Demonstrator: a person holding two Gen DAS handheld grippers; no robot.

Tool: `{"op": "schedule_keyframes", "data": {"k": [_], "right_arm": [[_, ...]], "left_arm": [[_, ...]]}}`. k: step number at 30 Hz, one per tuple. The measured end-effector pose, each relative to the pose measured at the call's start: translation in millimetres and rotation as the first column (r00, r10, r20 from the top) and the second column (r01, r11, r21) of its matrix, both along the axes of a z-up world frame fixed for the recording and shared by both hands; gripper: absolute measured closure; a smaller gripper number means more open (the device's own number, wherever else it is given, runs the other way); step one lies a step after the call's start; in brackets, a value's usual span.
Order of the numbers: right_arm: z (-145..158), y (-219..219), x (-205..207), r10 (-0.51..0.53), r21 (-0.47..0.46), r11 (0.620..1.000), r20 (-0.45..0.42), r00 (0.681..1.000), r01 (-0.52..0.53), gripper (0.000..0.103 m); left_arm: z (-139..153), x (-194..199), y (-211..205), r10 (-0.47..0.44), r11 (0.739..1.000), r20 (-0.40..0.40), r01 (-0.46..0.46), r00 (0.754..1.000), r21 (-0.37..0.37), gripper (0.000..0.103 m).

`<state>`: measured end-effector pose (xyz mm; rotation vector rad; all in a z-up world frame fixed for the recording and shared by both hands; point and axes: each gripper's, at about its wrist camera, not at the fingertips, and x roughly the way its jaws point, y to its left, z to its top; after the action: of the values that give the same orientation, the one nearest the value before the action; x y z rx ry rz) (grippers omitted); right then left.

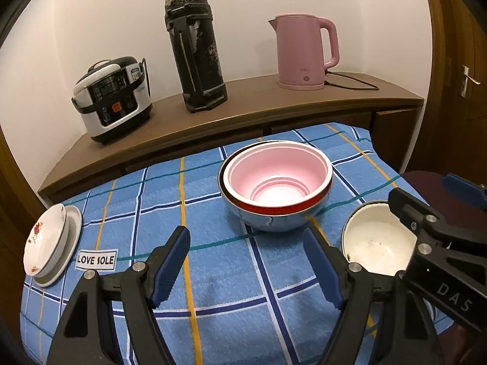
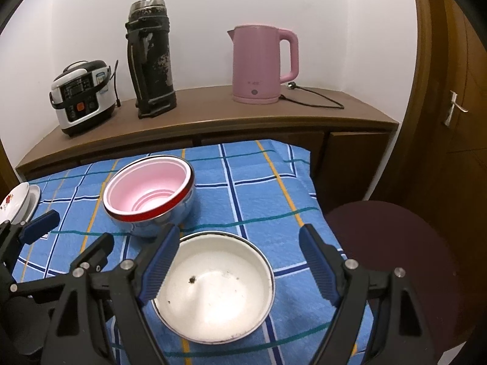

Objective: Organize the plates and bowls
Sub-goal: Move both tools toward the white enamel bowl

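A "LOVE SOLE" label (image 1: 96, 259) lay near the tablecloth's (image 1: 231, 304) left edge. Both grippers, left (image 1: 246, 261) and right (image 2: 239, 266), angled downward, spread, empty; "DAS" marked the right one.

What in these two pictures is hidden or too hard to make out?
- White enamel bowl: in the left wrist view the right tongs cover its right rim.
- Flowered dish on a plate: cut off by the left edge in the right wrist view.
- Pink bowl in the steel bowl: whether anything lies between them cannot be told.
- Rice cooker buttons: too small to read.
- Left tongs: open over bare cloth.
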<state>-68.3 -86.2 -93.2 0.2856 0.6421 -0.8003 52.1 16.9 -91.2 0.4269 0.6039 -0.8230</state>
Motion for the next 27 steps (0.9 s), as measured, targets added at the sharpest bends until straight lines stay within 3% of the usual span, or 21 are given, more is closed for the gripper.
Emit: {"op": "schedule_keyframes", "data": {"k": [27], "right_arm": [[2.4, 9.6, -28.6, -0.047, -0.022, 0.999, -0.021, 0.999, 0.046, 0.021]], "left_arm": [[-0.6, -26.9, 4.0, -0.044, 0.999, -0.033, 0.044, 0.998, 0.017, 0.024]]}}
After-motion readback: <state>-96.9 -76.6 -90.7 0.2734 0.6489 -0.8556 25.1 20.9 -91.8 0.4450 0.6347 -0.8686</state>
